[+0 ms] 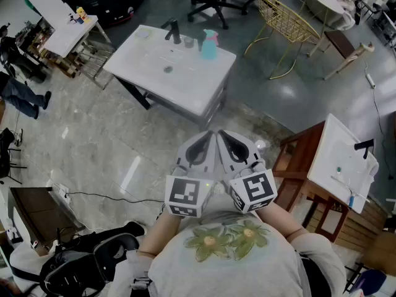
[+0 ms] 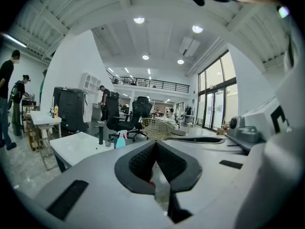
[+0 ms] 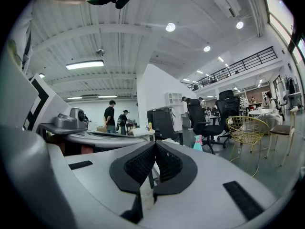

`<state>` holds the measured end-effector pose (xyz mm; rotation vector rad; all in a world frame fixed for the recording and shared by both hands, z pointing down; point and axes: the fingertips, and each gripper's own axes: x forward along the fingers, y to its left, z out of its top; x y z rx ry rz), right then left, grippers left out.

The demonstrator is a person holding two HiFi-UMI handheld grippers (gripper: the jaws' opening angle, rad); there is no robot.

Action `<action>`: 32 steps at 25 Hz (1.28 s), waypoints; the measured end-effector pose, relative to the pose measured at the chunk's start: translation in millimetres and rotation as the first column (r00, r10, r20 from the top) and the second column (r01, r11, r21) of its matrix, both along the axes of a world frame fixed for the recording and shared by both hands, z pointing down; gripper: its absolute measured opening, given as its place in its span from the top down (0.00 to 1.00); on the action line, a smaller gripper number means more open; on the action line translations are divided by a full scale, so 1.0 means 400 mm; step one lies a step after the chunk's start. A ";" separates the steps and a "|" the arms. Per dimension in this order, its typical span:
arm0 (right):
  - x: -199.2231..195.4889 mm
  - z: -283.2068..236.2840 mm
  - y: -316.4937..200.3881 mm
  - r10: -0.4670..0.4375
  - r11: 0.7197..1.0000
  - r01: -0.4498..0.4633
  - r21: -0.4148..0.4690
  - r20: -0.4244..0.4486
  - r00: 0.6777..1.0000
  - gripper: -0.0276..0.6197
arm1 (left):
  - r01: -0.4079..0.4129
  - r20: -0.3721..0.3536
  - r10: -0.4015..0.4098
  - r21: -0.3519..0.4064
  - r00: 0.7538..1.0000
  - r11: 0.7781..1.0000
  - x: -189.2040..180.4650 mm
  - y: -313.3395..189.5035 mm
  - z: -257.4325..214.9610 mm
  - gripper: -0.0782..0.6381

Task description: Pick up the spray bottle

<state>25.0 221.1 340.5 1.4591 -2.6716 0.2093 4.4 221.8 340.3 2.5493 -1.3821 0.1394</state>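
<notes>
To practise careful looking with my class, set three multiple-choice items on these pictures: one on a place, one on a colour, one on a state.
1. Where does the teal plastic spray bottle with the pink trigger stand?
A) on the white sink-top table, by the black tap
B) on the floor
C) on a chair seat

2. What colour is the wire-frame chair?
A) red
B) yellow
C) blue

3. How are the left gripper and the right gripper?
A) both wide open
B) both shut and empty
C) both shut on the bottle

Answers:
1 A, the head view shows it on the tabletop near the tap.
2 B, its wire is yellow.
3 B, in each gripper view the jaws meet with nothing between them.
</notes>
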 end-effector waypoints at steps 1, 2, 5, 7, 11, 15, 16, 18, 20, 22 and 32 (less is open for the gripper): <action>-0.002 0.001 -0.001 -0.002 1.000 0.002 -0.001 0.001 1.000 0.92 | 0.002 0.000 -0.002 -0.001 1.000 1.000 -0.002 0.000 0.001 0.88; -0.004 0.003 -0.001 -0.004 1.000 0.004 -0.002 0.001 1.000 0.92 | 0.005 -0.001 -0.005 -0.002 1.000 1.000 -0.004 -0.001 0.003 0.88; -0.005 0.008 0.001 -0.011 1.000 0.011 -0.005 0.005 1.000 0.92 | 0.017 -0.003 -0.017 -0.007 1.000 1.000 -0.005 0.002 0.009 0.88; -0.003 0.011 0.006 -0.016 1.000 0.016 -0.004 0.015 1.000 0.92 | 0.030 -0.003 -0.030 -0.007 1.000 1.000 -0.005 0.008 0.013 0.88; -0.007 0.019 0.018 -0.029 0.999 0.028 0.016 0.031 0.999 0.92 | 0.052 0.012 -0.052 0.000 0.999 0.999 -0.010 0.022 0.025 0.88; -0.014 0.034 0.025 -0.045 0.999 0.044 0.014 0.009 0.999 0.92 | 0.084 -0.001 -0.084 -0.020 0.996 0.996 -0.017 0.029 0.040 0.88; -0.017 0.037 0.025 -0.047 0.999 0.047 0.011 0.005 0.999 0.92 | 0.089 -0.004 -0.089 -0.026 0.996 0.996 -0.019 0.029 0.045 0.88; -0.021 0.045 0.020 -0.044 0.999 0.044 0.006 0.002 0.999 0.92 | 0.088 -0.004 -0.088 -0.036 0.996 0.995 -0.022 0.023 0.054 0.88; -0.022 0.052 0.006 -0.036 0.999 0.036 0.005 -0.001 0.999 0.92 | 0.082 -0.006 -0.082 -0.040 0.997 0.996 -0.025 0.010 0.061 0.88; -0.023 0.057 -0.013 -0.032 0.999 0.032 0.002 -0.002 0.999 0.92 | 0.077 -0.010 -0.078 -0.042 0.997 0.996 -0.027 -0.010 0.064 0.88; -0.080 0.068 -0.143 -0.014 1.000 0.014 -0.012 -0.001 1.000 0.92 | 0.044 -0.017 -0.045 -0.056 0.999 0.997 -0.083 -0.140 0.077 0.88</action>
